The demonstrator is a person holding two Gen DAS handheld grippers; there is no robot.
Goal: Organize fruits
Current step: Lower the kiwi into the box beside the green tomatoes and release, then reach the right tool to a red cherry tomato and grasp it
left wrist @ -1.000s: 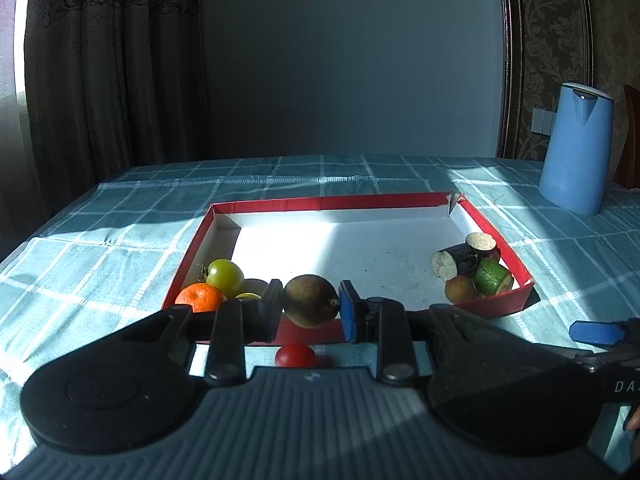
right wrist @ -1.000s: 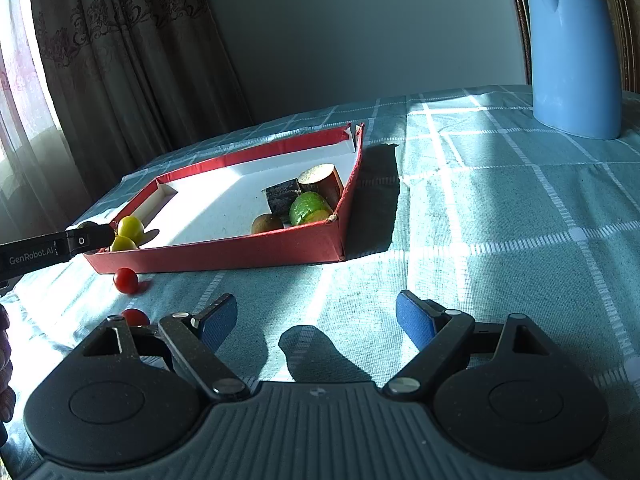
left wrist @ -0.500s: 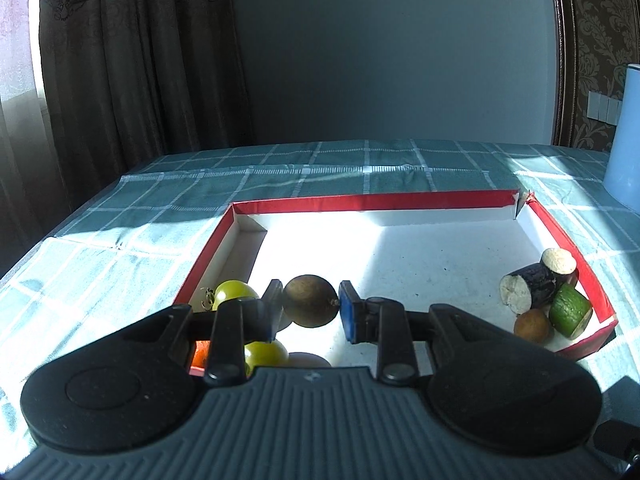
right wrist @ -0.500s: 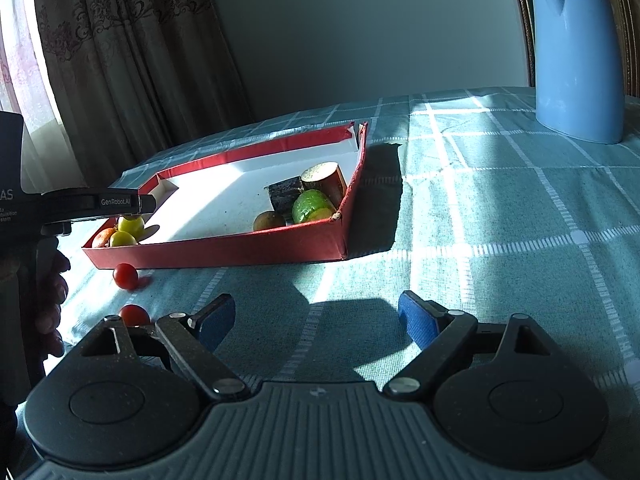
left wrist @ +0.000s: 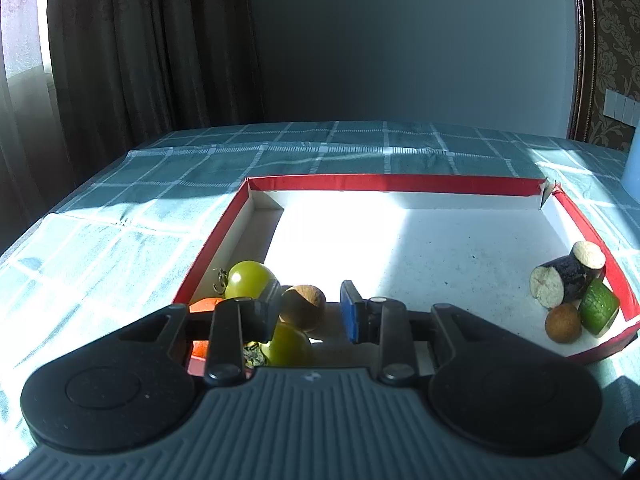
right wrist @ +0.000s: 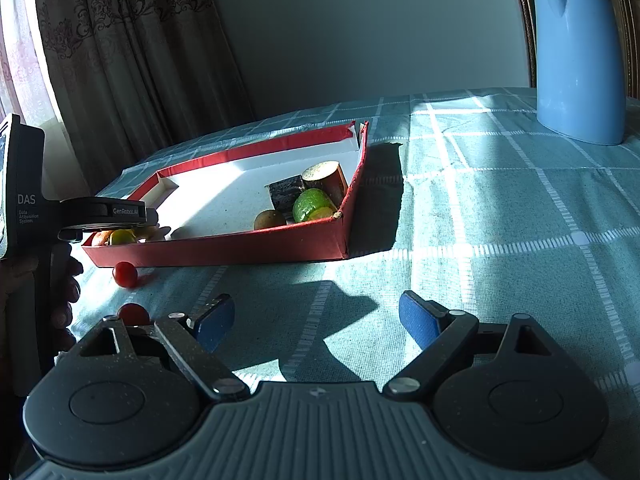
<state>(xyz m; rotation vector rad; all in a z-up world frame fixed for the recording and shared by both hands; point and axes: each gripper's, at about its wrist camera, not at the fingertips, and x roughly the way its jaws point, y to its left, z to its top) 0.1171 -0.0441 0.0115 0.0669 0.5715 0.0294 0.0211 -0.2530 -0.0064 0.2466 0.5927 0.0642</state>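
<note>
Left hand-held gripper [left wrist: 309, 309] jaws parted; right hand-held gripper [right wrist: 317, 322] wide apart, low.

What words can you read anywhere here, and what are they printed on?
"DAS": handle of the left gripper, seen from the right wrist camera.
"Data Acquisition System": small print below it, barely legible.
"GenRobot.AI": side of that gripper's arm.
Nothing readable on the blue jug or red tray.

"GenRobot.AI" on the left tool's [right wrist: 154, 222] arm, "DAS Data Acquisition System" on its handle body [right wrist: 24, 184]

Fruits in tray [left wrist: 424, 185] corners left and right, kettle [right wrist: 578, 56] behind right
</note>
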